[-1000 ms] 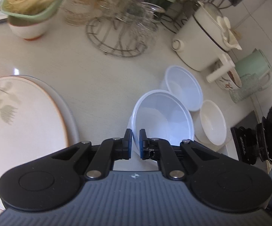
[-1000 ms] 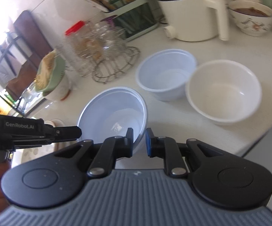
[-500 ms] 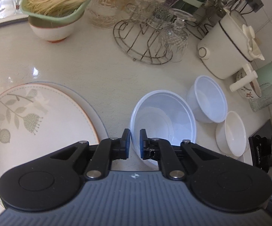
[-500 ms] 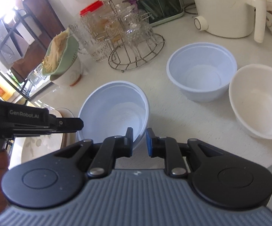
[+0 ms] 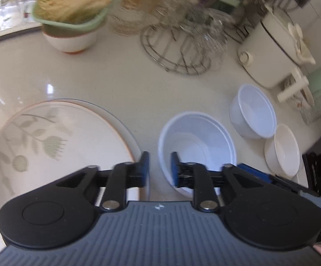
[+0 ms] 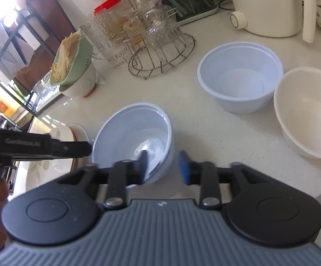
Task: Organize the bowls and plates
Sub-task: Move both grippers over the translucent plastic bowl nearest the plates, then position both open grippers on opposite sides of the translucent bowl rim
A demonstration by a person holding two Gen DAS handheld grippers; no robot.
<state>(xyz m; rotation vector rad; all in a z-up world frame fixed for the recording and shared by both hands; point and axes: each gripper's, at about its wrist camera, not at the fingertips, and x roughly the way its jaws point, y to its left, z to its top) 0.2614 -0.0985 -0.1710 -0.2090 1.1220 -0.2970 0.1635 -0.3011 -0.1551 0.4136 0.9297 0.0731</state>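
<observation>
Cream speckled counter [image 5: 120,84]. Pale blue-white bowl [image 5: 197,143] nearest, second bluish bowl [image 6: 240,75], off-white bowl [image 6: 309,110]. Cream plate [image 5: 49,137] with grey-green leaf print, orange rim line. Mint-green strainer [image 5: 76,20]. Black tongs [image 5: 159,168], blue pads.

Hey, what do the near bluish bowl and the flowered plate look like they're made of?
Near bluish bowl: probably thin plastic, faintly translucent, with stepped rim ridges. Flowered plate: likely glazed ceramic, glossy cream with an orange rim line and printed leaf pattern.
</observation>
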